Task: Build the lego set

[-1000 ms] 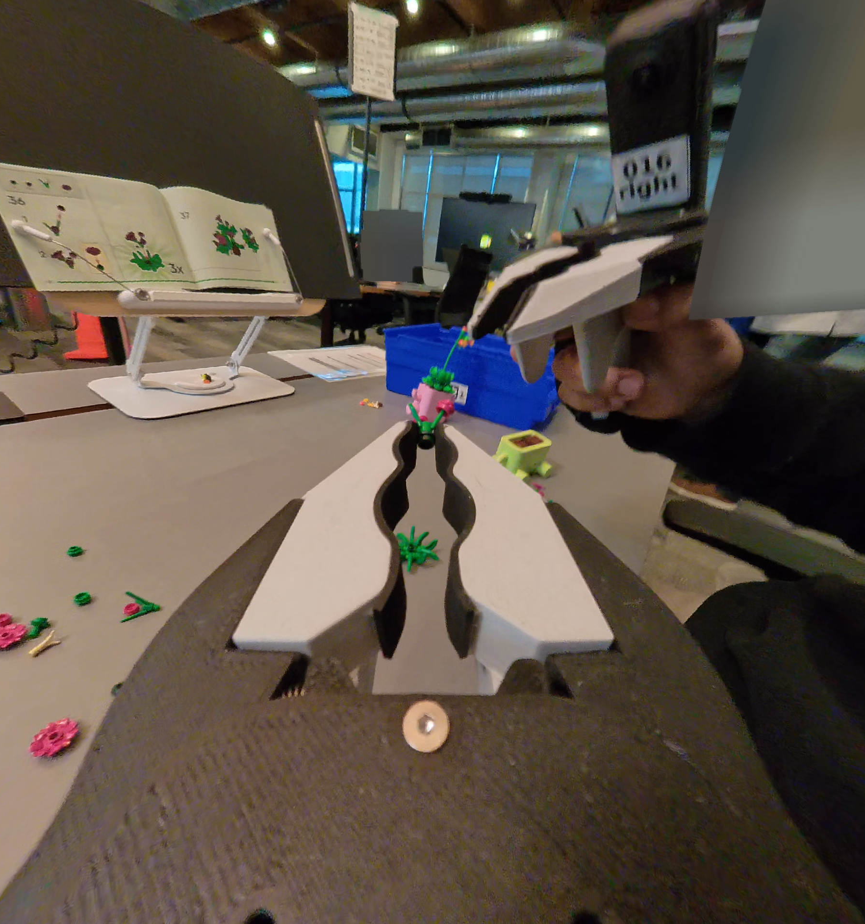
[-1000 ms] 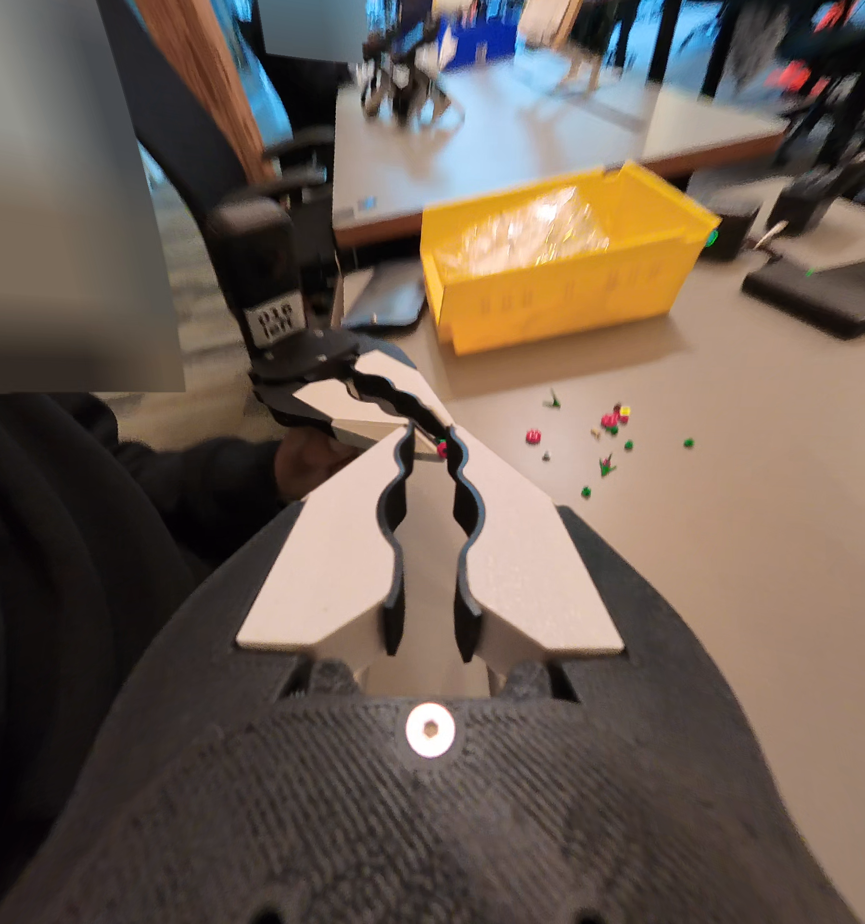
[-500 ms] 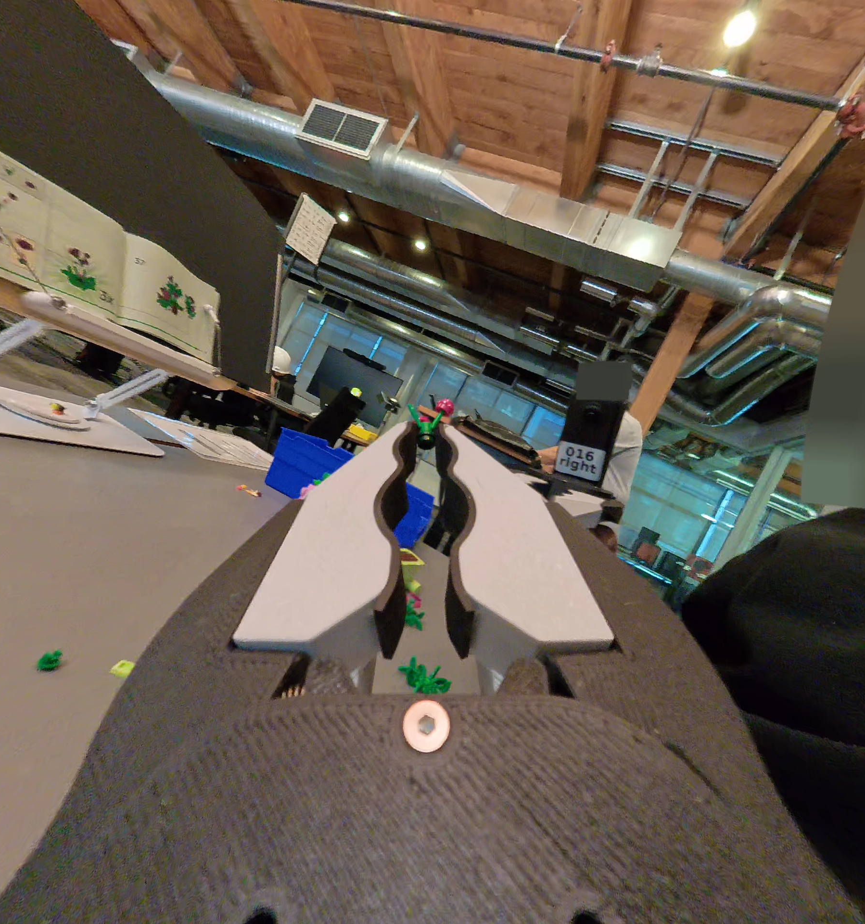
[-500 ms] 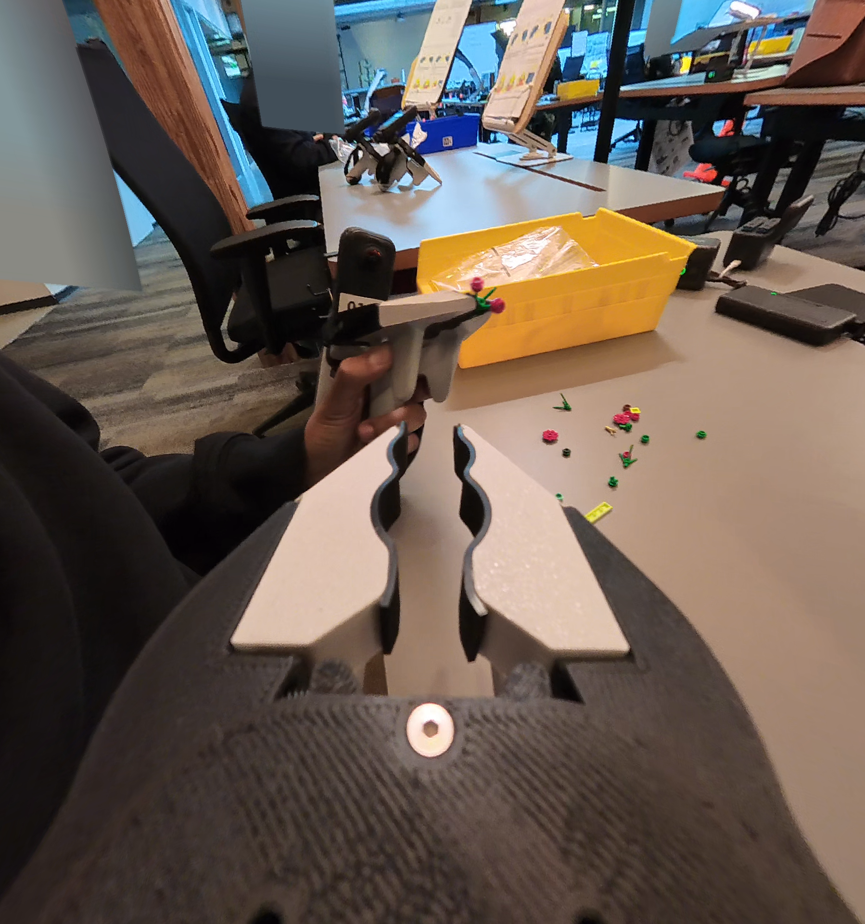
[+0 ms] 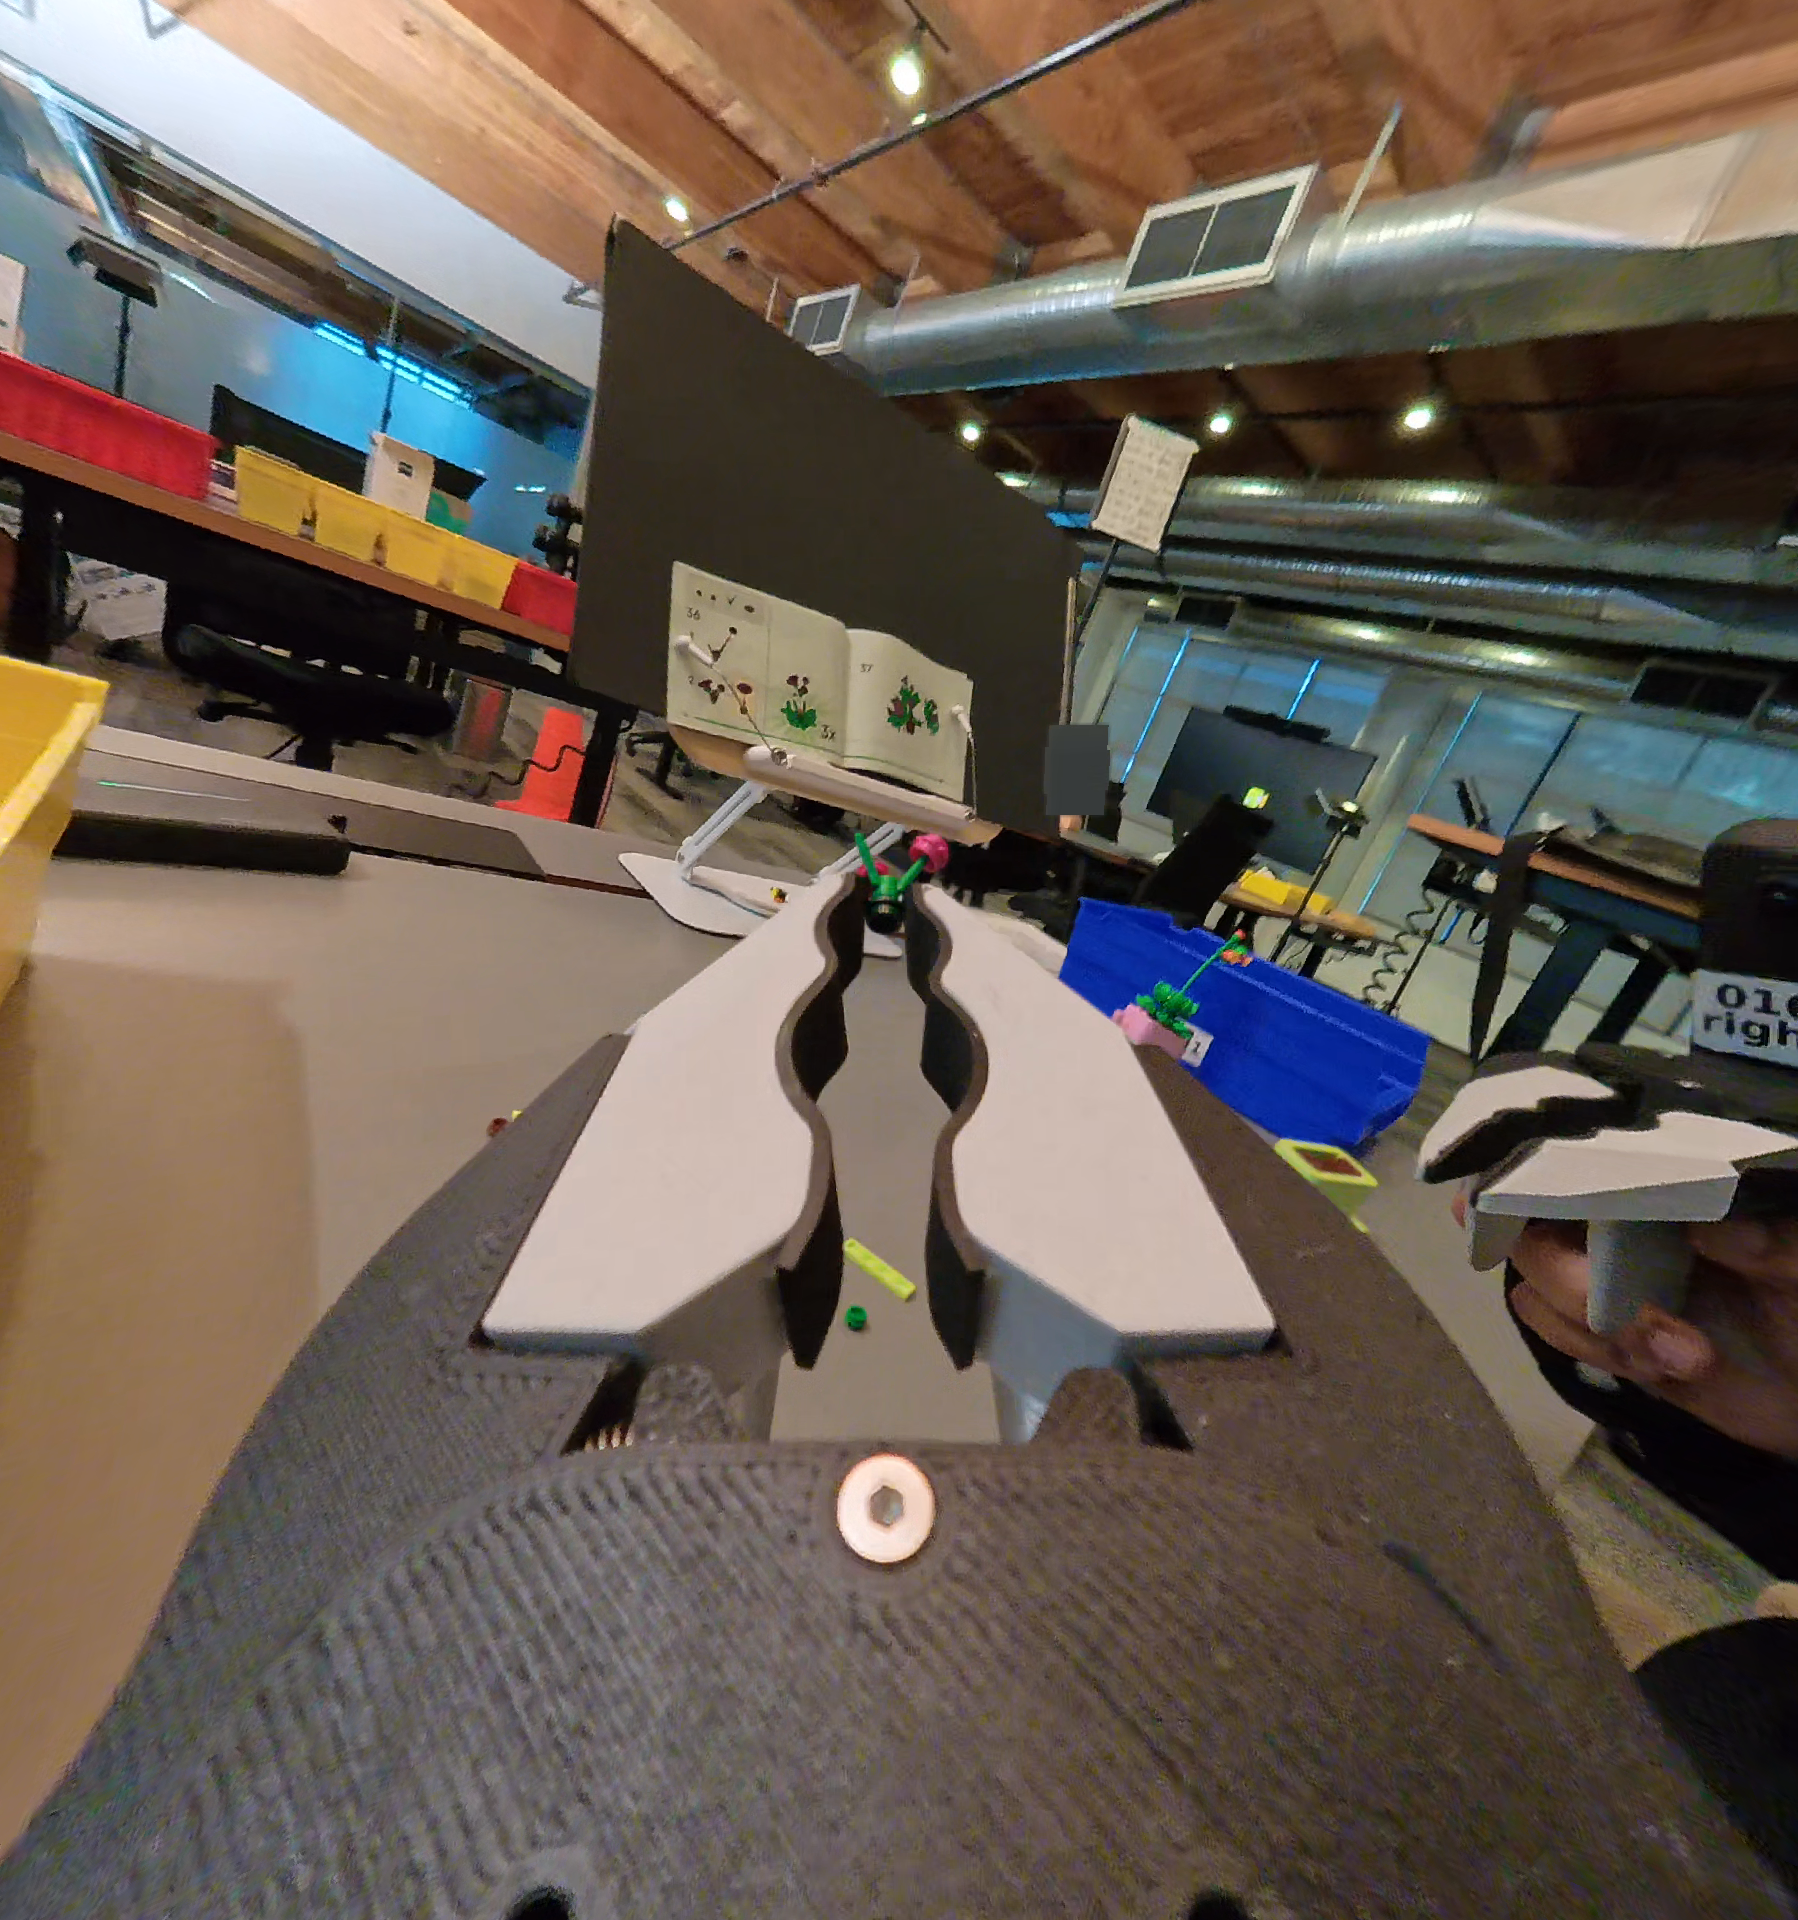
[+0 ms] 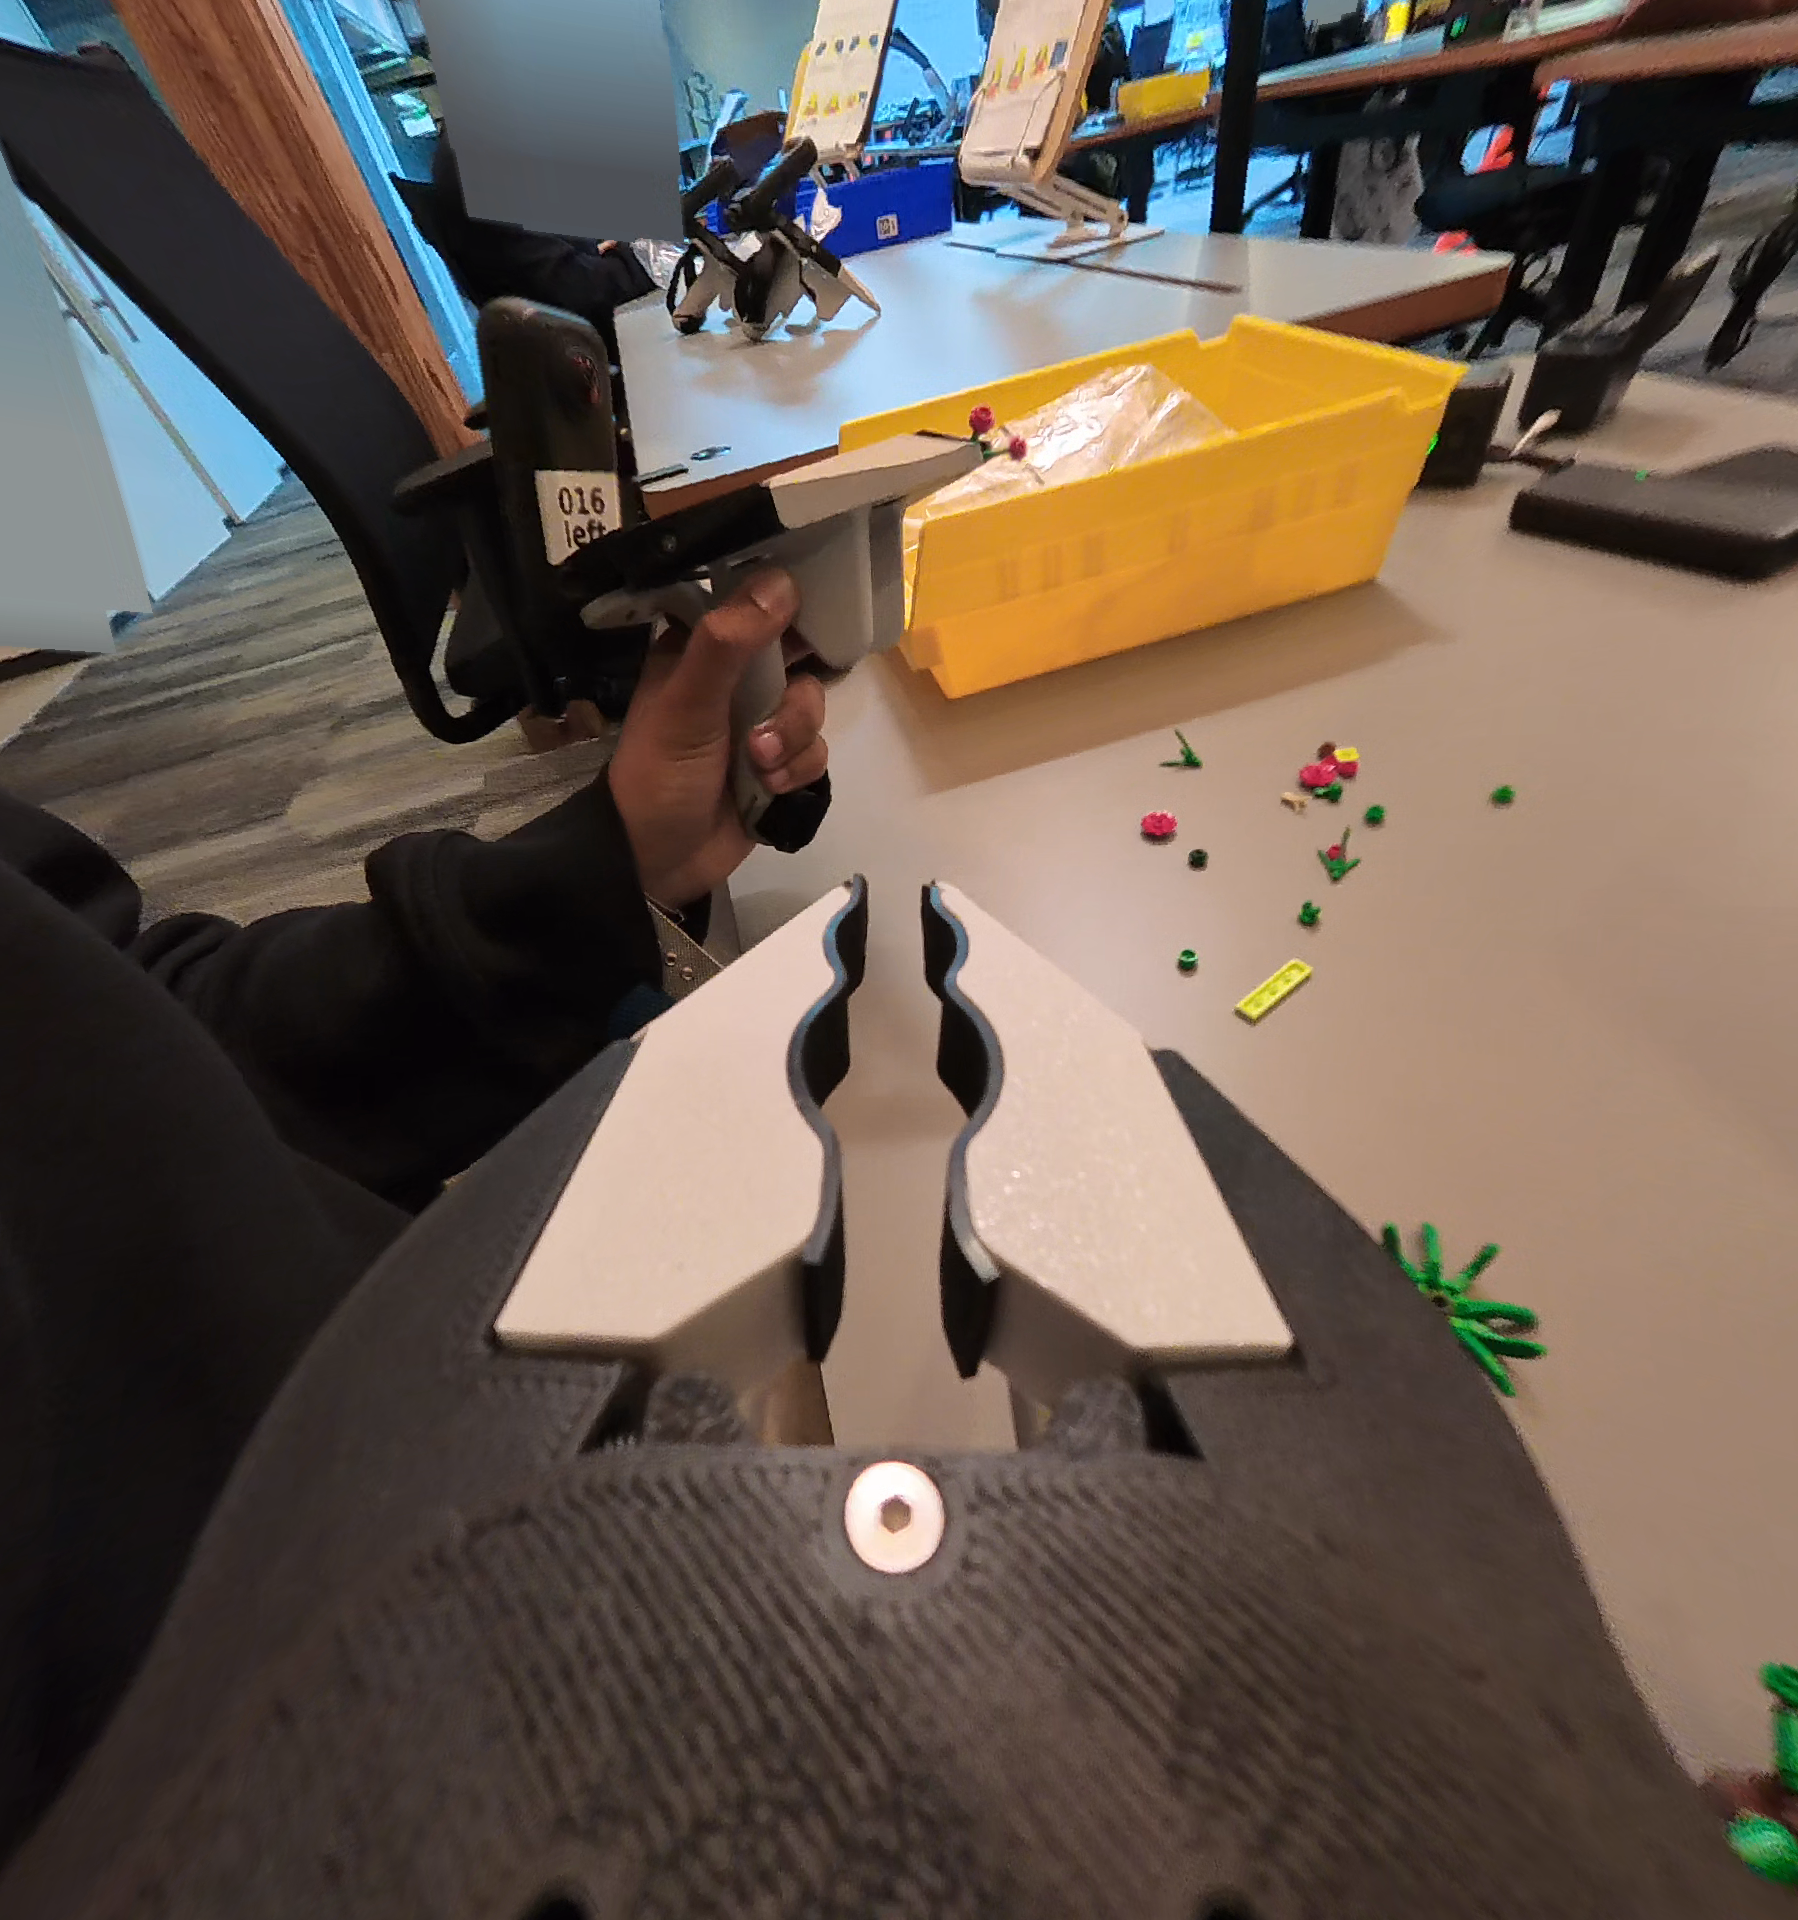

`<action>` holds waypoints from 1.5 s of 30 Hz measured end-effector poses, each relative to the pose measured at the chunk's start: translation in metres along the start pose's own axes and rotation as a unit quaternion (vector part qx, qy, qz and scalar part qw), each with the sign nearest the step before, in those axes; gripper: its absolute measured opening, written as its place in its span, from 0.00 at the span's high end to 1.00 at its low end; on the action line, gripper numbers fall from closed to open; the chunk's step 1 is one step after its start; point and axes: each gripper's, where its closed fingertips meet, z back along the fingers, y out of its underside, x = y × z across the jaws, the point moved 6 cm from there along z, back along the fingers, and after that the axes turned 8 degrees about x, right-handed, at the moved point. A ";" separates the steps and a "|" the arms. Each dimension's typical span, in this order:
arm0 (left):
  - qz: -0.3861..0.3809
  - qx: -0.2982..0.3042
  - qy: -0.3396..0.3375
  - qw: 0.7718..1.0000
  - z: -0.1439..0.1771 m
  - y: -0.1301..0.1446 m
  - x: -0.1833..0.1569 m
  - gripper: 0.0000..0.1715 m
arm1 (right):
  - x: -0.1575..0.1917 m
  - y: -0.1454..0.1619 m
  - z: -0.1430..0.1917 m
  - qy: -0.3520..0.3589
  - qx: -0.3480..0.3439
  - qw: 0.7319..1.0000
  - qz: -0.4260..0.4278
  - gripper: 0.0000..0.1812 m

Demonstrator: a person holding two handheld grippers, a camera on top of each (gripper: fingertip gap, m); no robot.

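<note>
My left gripper (image 5: pixel 886 902) is shut on a small green stem with pink flower buds (image 5: pixel 890 878) and holds it up in the air, facing the open instruction booklet (image 5: pixel 822 696). The right wrist view shows the same gripper (image 6: pixel 962 449) with the stem (image 6: pixel 994 434) in front of the yellow bin. My right gripper (image 6: pixel 893 896) is empty, its jaws a narrow gap apart, low over the table; it also shows in the left wrist view (image 5: pixel 1446 1148). A pink pot with a green plant (image 5: pixel 1165 1013) stands by the blue bin. A lime pot (image 5: pixel 1326 1169) stands nearer.
A yellow bin (image 6: pixel 1186 582) holding a plastic bag stands at the left. A blue bin (image 5: pixel 1290 1060) stands at the right. Loose pink flowers and green bits (image 6: pixel 1326 790), a lime plate (image 6: pixel 1274 987) and a green leafy piece (image 6: pixel 1466 1309) lie on the grey table (image 6: pixel 1497 1091).
My left gripper has risen from the pink pot with the flower stem and swung left to face the booklet. My right gripper has drawn back from the pot and dropped low.
</note>
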 end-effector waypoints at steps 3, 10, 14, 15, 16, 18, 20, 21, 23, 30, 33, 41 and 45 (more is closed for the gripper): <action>-0.019 0.008 -0.025 0.999 -0.001 0.000 0.001 0.97 | -0.002 0.002 -0.008 -0.006 0.007 1.000 -0.008 0.95; -0.034 0.019 -0.070 0.997 -0.001 0.000 0.007 0.97 | -0.008 -0.001 -0.029 -0.008 0.037 0.999 -0.003 0.94; -0.059 0.031 -0.089 0.994 -0.001 0.000 0.008 0.97 | -0.015 -0.017 -0.045 0.000 0.055 0.998 0.001 0.93; -0.066 0.035 -0.094 0.993 -0.001 -0.001 0.008 0.97 | -0.020 -0.020 -0.052 0.007 0.069 0.998 0.001 0.93; -0.074 0.039 -0.099 0.992 0.000 -0.001 0.009 0.97 | -0.025 -0.022 -0.061 0.012 0.091 0.996 0.000 0.92; -0.089 0.045 -0.108 0.989 0.001 -0.002 0.009 0.97 | -0.037 -0.027 -0.085 0.018 0.144 0.989 -0.004 0.90; -0.105 0.053 -0.114 0.986 0.002 -0.003 0.010 0.97 | -0.052 -0.036 -0.111 0.028 0.186 0.982 0.015 0.90; -0.113 0.056 -0.116 0.985 0.002 -0.003 0.010 0.97 | -0.063 -0.039 -0.124 0.041 0.204 0.977 0.037 0.89; -0.123 0.062 -0.116 0.984 0.004 -0.003 0.010 0.97 | -0.083 -0.040 -0.151 0.049 0.237 0.967 0.085 0.89; -0.106 0.069 -0.111 0.986 0.010 -0.005 0.022 0.97 | -0.112 -0.016 -0.199 -0.051 0.355 0.930 0.081 0.82; -0.082 0.060 -0.109 0.989 0.014 -0.007 0.028 0.97 | -0.117 -0.007 -0.208 -0.058 0.376 0.921 0.084 0.80; -0.064 0.060 -0.099 0.991 0.013 -0.006 0.030 0.97 | -0.118 0.001 -0.217 -0.039 0.402 0.907 0.123 0.89; -0.071 0.072 -0.095 0.990 0.009 -0.003 0.025 0.97 | -0.118 0.002 -0.214 -0.028 0.408 0.905 0.120 0.93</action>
